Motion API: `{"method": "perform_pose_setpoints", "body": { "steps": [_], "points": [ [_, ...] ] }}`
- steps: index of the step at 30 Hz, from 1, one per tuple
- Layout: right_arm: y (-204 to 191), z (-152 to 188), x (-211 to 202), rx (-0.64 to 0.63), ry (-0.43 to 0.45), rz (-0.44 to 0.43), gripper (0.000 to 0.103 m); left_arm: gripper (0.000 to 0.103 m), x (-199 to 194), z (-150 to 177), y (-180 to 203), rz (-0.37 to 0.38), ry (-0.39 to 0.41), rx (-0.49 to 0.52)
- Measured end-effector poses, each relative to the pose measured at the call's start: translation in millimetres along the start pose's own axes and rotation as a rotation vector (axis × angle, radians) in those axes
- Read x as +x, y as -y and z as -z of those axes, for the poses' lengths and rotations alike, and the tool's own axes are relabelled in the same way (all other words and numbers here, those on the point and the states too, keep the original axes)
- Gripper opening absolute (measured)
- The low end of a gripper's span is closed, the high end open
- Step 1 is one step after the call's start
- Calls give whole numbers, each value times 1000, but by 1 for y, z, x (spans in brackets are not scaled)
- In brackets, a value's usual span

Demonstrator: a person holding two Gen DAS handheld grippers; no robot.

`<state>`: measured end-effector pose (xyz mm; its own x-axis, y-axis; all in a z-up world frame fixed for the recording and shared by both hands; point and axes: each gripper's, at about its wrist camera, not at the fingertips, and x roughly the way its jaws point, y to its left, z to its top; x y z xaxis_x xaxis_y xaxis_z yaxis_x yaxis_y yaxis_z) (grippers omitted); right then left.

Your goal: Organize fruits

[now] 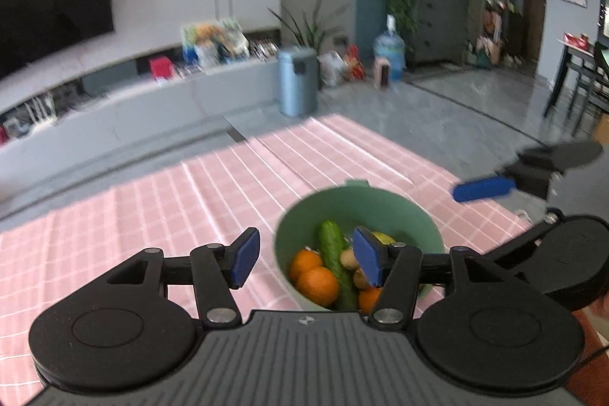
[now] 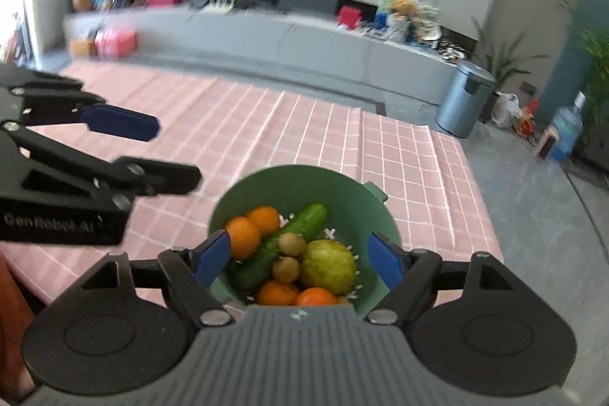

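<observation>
A round pale-green plastic colander bowl (image 2: 304,185) is sitting at the 5 o'clock corner of the pink checked tablecloth (image 2: 266,124) covering the table. It is holding four oranges (image 2: 243,236), a long green cucumber (image 2: 281,246), a yellow-green pear (image 2: 329,267) and two small brown fruits (image 2: 291,244). The left gripper (image 1: 306,259) and the right gripper (image 2: 300,259) are hovering above it, both with jaws spread wide and gripping nothing.
</observation>
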<state>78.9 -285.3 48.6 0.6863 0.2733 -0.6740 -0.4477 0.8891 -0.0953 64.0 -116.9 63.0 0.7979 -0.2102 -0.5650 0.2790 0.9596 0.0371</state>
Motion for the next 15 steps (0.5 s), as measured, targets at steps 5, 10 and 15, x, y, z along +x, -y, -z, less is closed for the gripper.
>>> {"method": "perform_pose_setpoints", "body": {
  "steps": [5, 10, 15],
  "points": [
    [-7, 23, -29, 131, 100, 38, 84, 77, -29, 10, 2, -82, 79, 5],
    [-17, 44, -55, 203, 219, 69, 91, 88, -53, 28, 9, -98, 148, -17],
    [-35, 64, -63, 208, 279, 85, 97, 95, -58, 42, 10, -173, 177, -30]
  ]
}}
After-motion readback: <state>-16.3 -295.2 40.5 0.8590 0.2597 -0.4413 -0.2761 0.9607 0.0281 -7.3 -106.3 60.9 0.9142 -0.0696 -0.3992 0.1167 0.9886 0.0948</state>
